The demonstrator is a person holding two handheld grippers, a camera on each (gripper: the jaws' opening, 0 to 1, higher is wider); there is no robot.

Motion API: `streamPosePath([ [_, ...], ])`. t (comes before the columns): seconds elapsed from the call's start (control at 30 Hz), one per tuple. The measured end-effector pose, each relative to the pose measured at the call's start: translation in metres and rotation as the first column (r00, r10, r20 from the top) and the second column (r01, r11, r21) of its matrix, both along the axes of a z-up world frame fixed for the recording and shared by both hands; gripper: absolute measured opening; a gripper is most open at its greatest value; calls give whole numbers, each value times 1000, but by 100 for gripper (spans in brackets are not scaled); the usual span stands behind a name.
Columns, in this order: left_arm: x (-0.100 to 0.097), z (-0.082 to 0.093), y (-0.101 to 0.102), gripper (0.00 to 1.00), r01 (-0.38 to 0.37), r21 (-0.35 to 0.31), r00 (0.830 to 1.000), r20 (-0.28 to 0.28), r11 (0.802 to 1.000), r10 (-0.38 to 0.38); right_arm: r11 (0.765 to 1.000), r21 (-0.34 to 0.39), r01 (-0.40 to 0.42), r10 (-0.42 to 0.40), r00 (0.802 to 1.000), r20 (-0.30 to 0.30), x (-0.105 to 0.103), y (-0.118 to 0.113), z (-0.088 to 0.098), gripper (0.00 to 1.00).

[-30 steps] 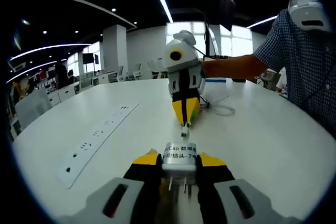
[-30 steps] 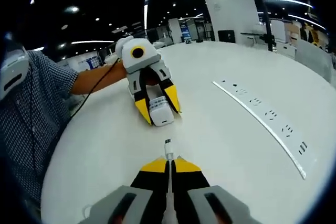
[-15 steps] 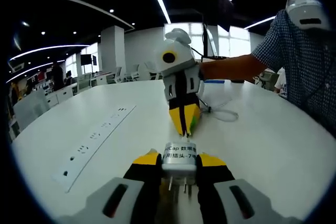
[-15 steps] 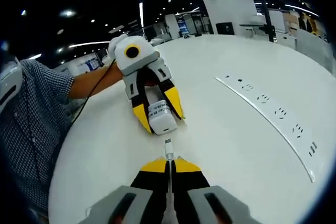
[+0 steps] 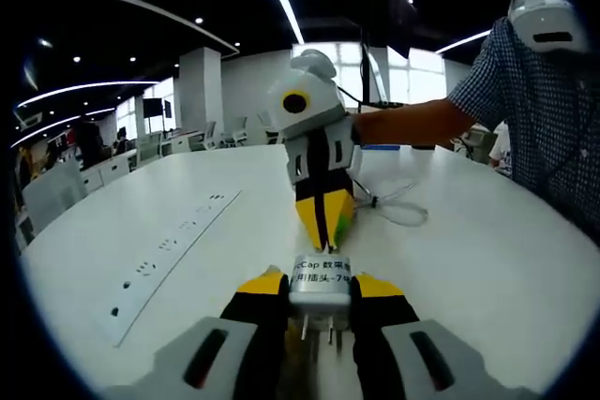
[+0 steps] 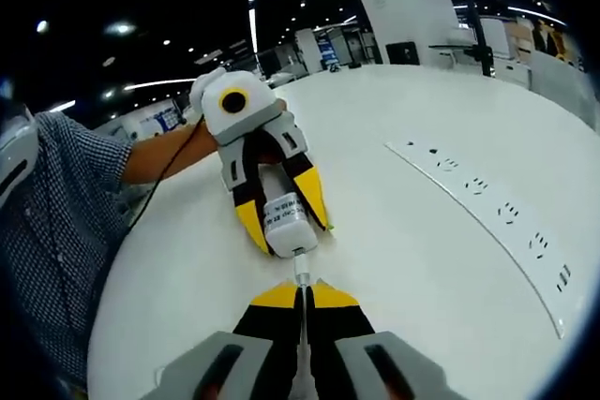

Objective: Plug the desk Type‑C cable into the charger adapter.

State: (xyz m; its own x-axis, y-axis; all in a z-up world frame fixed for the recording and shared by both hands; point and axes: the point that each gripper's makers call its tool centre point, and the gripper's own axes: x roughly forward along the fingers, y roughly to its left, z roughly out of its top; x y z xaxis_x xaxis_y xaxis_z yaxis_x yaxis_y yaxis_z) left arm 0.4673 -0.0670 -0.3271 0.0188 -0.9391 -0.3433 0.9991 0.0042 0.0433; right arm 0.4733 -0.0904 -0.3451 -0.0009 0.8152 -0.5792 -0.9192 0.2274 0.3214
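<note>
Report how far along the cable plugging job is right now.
Done: the left gripper is shut on the charger and the right gripper is shut on the cable plug, both above the white table. In hand: the plug tip meets the charger's end face. Left: whether it has seated cannot be told; push home if not, then release.
</note>
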Motion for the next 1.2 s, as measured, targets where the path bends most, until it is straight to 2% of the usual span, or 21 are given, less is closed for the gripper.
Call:
streamPosePath([
  [0.4,-2,0,-1,26,0,1,1000,-1,1000,0,1000,15,-27,27,1000,-8,-12,3,0,4],
  [0.53,-3,0,-1,26,3,7,1000,1,1000,-3,999,9,-42,42,999,13,-12,3,-1,4],
  [0.67,-7,2,-3,26,3,-4,1000,-5,1000,-3,998,11,-65,64,996,55,-11,3,-3,4],
  [0.77,-9,2,-3,26,5,-9,1000,-12,1000,-5,994,10,-109,107,987,122,-11,3,-3,5],
  [0.83,-10,2,-3,26,9,-3,1000,-10,1000,-9,989,0,-148,145,970,194,-8,3,-4,5],
  [0.87,-10,2,-4,26,10,0,1000,-10,1000,-10,987,-4,-158,156,966,208,-9,3,-4,5],
  [1.2,-6,2,-3,26,9,-5,1000,-19,1000,-9,983,-29,-179,180,950,257,-9,4,-4,5],
])
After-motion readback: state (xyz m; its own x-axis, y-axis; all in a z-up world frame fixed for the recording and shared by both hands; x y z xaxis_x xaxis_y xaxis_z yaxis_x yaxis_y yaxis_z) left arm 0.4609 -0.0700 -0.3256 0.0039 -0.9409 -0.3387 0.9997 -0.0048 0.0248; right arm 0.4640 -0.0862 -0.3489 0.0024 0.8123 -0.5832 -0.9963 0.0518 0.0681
